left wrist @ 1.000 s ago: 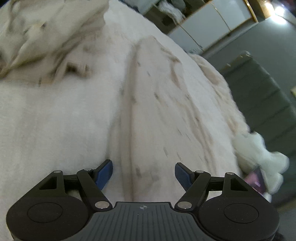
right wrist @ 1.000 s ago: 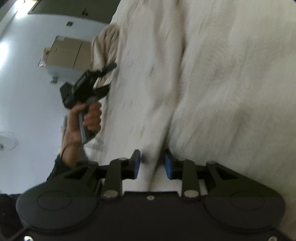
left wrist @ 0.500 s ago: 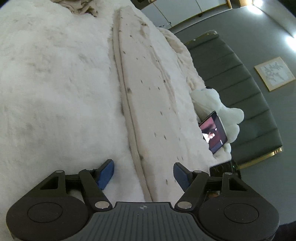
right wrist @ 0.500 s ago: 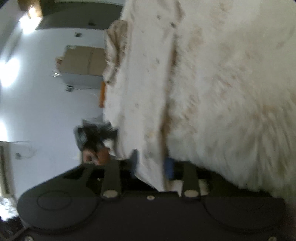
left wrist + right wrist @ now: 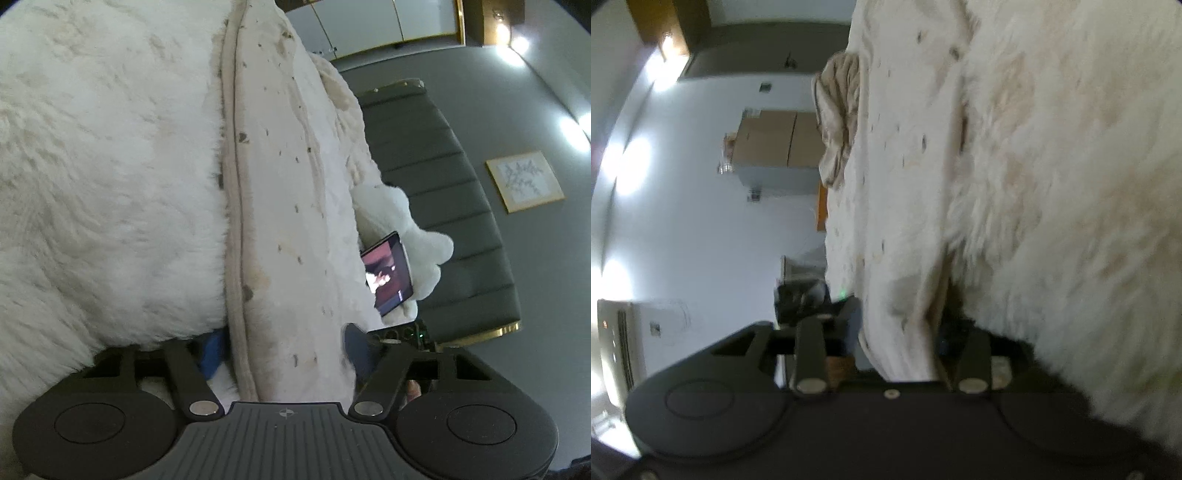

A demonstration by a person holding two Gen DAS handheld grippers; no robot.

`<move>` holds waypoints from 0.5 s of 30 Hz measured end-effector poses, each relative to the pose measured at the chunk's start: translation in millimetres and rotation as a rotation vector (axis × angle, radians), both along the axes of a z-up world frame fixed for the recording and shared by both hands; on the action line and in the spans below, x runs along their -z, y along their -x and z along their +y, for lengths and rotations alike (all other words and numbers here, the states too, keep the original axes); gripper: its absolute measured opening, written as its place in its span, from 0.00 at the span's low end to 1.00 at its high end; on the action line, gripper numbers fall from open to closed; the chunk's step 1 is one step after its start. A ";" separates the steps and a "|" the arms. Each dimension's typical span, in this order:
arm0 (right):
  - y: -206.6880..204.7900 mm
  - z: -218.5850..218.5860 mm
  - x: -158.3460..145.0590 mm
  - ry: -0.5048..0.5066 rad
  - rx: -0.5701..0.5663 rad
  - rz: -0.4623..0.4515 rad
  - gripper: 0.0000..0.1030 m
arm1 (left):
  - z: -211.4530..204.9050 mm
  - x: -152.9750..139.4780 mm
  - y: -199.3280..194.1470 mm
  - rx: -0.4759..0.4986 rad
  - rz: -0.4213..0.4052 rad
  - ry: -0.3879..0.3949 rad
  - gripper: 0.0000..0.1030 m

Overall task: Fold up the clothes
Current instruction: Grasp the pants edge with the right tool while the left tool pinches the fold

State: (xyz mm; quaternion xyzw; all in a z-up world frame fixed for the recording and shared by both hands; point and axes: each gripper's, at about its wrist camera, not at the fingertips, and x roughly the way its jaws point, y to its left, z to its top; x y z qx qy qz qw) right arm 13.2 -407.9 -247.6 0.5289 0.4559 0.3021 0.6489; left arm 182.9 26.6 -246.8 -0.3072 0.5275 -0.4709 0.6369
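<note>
Item: cream speckled garment, a long folded band with a stitched hem along its left edge. In the left wrist view it runs from the top centre of the frame down to the bottom centre, lying on a white fluffy bed cover that fills the left half.

Left tool: jaws closing, the garment's near end between them; the blue pad on the left is half buried in fur, and contact with the cloth cannot be told.

Right tool: jaws closing with the garment's other end between them, cloth bunched at the fingers; the view is blurred.

Surroundings, left wrist view: white plush toy at centre right, a lit phone leaning on it, dark green padded headboard beyond, framed picture at right. Right wrist view: crumpled beige cloth at upper centre, cardboard box at left of it.
</note>
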 end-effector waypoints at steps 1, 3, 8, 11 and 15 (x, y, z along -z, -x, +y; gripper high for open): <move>3.5 6.6 -0.1 0.012 -0.051 0.004 0.17 | -1.0 0.4 4.2 0.028 -0.008 0.001 0.41; 9.8 20.6 -0.5 0.036 -0.142 0.018 0.16 | 0.3 0.7 12.5 0.076 -0.011 0.022 0.40; 30.8 51.3 7.4 0.162 -0.290 0.078 0.14 | 10.0 1.6 33.0 0.114 0.000 0.098 0.38; 36.8 53.2 4.1 0.177 -0.286 0.090 0.03 | 11.2 4.0 43.9 0.171 -0.004 0.081 0.10; 37.5 51.5 -13.7 0.165 -0.254 0.055 0.04 | 5.4 9.8 55.8 0.243 -0.003 0.018 0.09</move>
